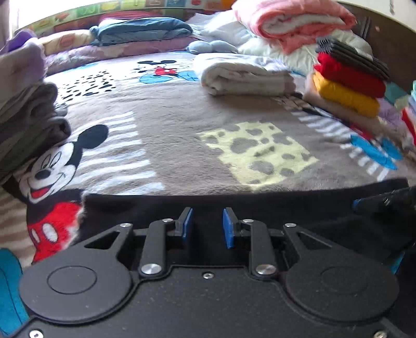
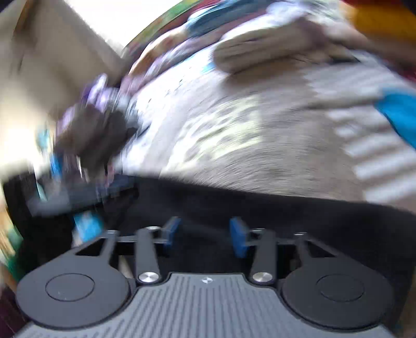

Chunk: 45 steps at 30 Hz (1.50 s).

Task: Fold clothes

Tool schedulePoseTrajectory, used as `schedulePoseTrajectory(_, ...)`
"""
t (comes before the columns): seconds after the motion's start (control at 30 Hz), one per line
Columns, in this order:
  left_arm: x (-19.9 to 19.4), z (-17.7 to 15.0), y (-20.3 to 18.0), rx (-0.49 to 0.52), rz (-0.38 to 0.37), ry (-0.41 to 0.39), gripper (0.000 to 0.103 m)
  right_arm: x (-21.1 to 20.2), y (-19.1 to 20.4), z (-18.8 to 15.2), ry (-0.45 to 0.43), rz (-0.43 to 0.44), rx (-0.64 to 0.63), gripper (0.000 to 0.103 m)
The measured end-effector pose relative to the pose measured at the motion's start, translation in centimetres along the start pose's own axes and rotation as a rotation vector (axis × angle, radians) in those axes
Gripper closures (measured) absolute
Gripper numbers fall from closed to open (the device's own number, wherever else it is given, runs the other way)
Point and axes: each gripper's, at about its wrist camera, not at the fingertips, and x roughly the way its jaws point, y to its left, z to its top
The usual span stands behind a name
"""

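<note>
A black garment (image 1: 260, 208) lies flat along the near edge of the bed, on a grey Mickey Mouse blanket (image 1: 169, 130). My left gripper (image 1: 208, 227) is open just above the garment, its blue pads apart with nothing between them. The right gripper shows at the right edge of the left wrist view (image 1: 384, 201), over the same garment. In the right wrist view, which is motion-blurred, my right gripper (image 2: 205, 235) is open above the black garment (image 2: 286, 215), pads apart and empty.
A stack of folded clothes in black, red and yellow (image 1: 351, 78) stands at the right. A folded white towel (image 1: 247, 75) and a pink blanket (image 1: 293, 23) lie at the back. Folded grey and purple clothes (image 1: 26, 109) are piled at the left.
</note>
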Motion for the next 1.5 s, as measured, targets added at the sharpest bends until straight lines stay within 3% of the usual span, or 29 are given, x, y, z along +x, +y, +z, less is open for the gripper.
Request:
schedulePoseTrajectory(0.07, -0.6, 0.2, 0.6, -0.028, -0.004, -0.021, 0.08, -2.0, -1.3, 0.3, -0.07, -0.035, 0.049, 0.055)
schedulePoseTrajectory(0.17, -1.6, 0.4, 1.5, -0.075, -0.013, -0.048, 0.08, -4.4, -4.4, 0.6, -0.134, -0.014, 0.191, 0.054)
schedulePoseTrajectory(0.27, -2.1, 0.6, 0.6, -0.086, -0.085, -0.068, 0.08, -5.9, -5.0, 0.7, -0.186, -0.019, 0.212, 0.048)
schedulePoseTrajectory(0.37, -2.0, 0.4, -1.8, -0.125, -0.255, -0.069, 0.08, -5.4, -4.0, 0.4, -0.182, 0.029, 0.198, 0.048)
schedulePoseTrajectory(0.47, -0.1, -1.1, -4.0, -0.338, -0.506, 0.004, 0.08, -4.4, -3.0, -0.7, -0.177, 0.124, 0.219, 0.048)
schedulePoseTrajectory(0.53, 1.9, -3.1, -5.9, -0.479, -0.626, 0.078, 0.073, -4.0, -3.1, -1.6, -0.173, 0.198, 0.28, 0.048)
schedulePoseTrajectory(0.57, 2.6, -3.8, -6.6, -0.518, -0.629, 0.089, 0.065, -3.9, -3.3, -2.2, -0.177, 0.229, 0.312, 0.048)
schedulePoseTrajectory(0.67, 3.7, -4.7, -6.5, -0.631, -0.58, 0.072, 0.064, -3.7, -4.0, -3.4, -0.197, 0.269, 0.389, 0.048)
schedulePoseTrajectory(0.9, 0.5, -5.7, 3.0, -0.924, -0.309, -0.05, 0.07, -5.1, -5.7, -3.8, -0.261, 0.235, 0.413, 0.049)
schedulePoseTrajectory(1.07, -2.6, -6.4, 8.4, -1.028, -0.182, -0.162, 0.063, -6.2, -6.1, -3.4, -0.313, 0.207, 0.397, 0.049)
schedulePoseTrajectory(1.13, -3.6, -6.0, 8.6, -1.013, -0.174, -0.186, 0.061, -6.8, -6.4, -3.3, -0.333, 0.195, 0.39, 0.047)
schedulePoseTrajectory(1.2, -3.6, -5.1, 6.9, -0.944, -0.231, -0.172, 0.059, -7.6, -6.7, -3.3, -0.353, 0.194, 0.389, 0.043)
schedulePoseTrajectory(1.33, -1.8, -3.1, 0.8, -0.687, -0.356, -0.087, 0.055, -8.6, -6.8, -3.3, -0.36, 0.182, 0.361, 0.043)
schedulePoseTrajectory(1.4, -0.8, -2.8, -3.0, -0.514, -0.341, -0.061, 0.055, -8.9, -6.5, -3.5, -0.345, 0.175, 0.317, 0.043)
schedulePoseTrajectory(1.5, 1.5, -3.7, -7.2, -0.293, -0.252, 0.04, 0.055, -9.2, -5.8, -4.2, -0.314, 0.172, 0.244, 0.043)
